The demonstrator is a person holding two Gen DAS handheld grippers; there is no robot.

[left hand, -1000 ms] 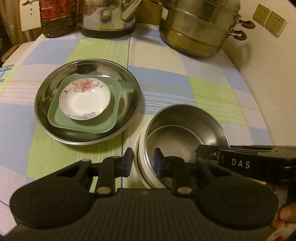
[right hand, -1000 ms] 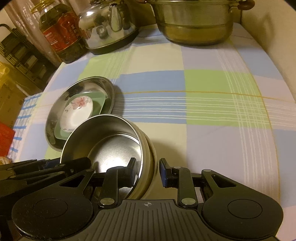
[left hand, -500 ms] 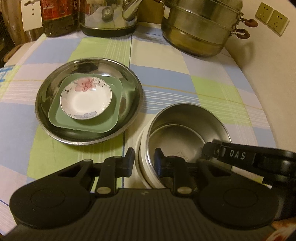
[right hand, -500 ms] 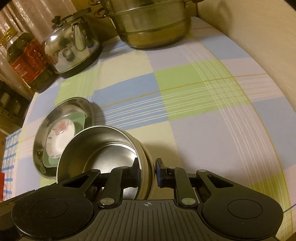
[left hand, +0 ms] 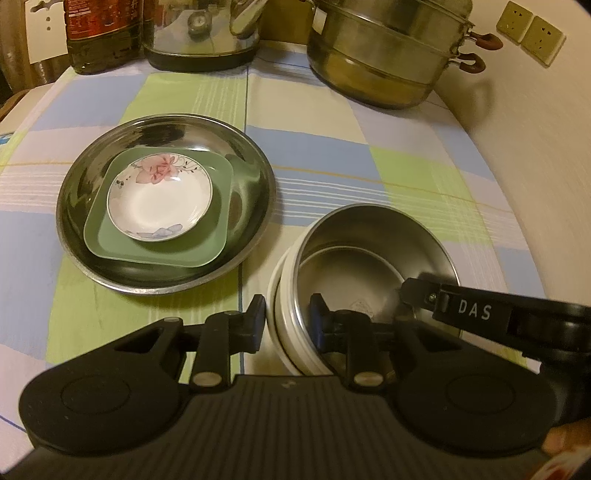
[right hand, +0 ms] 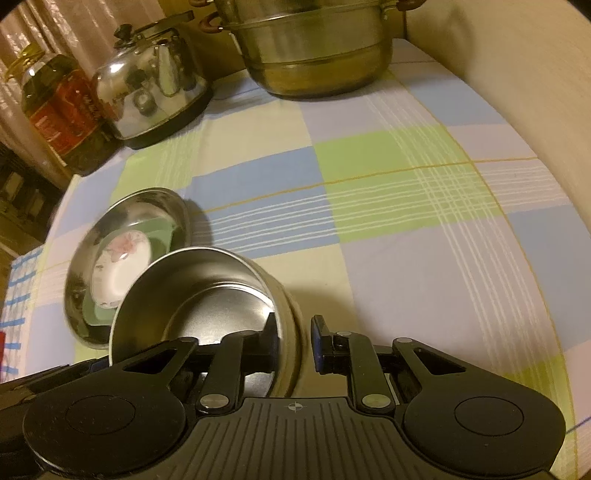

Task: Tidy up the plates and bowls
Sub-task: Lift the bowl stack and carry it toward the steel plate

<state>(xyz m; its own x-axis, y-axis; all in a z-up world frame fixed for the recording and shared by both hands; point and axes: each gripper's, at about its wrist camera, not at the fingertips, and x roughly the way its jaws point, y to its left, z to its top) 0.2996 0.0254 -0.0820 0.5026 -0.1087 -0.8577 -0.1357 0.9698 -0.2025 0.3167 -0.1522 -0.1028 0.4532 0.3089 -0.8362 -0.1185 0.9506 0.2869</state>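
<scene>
Steel bowl (left hand: 373, 254) nested in white bowl (left hand: 284, 332), near side of table, right of plate stack. Gripped from both sides: left gripper (left hand: 286, 321) clamped on near-left rims, one finger outside the white wall, other inside the steel. Right gripper (right hand: 293, 341) clamped on near-right rims, same way, inner finger in the steel bowl, outer one outside; jaws just closed in onto it. Right gripper's black arm marked "DAS" reaching in across the bowl in left wrist view.

Left, just beside bowls: big steel plate (left hand: 92, 266) w/ green square plate (left hand: 155, 251) in it, small floral dish (left hand: 159, 203) on top. All on checked tablecloth (left hand: 332, 155), blue/green/cream.

Far edge: oil bottle (right hand: 62, 110) far left, steel kettle (right hand: 151, 92) next, stacked steamer pot (left hand: 384, 55) far right. Wall sockets (left hand: 532, 29) beyond pot.
</scene>
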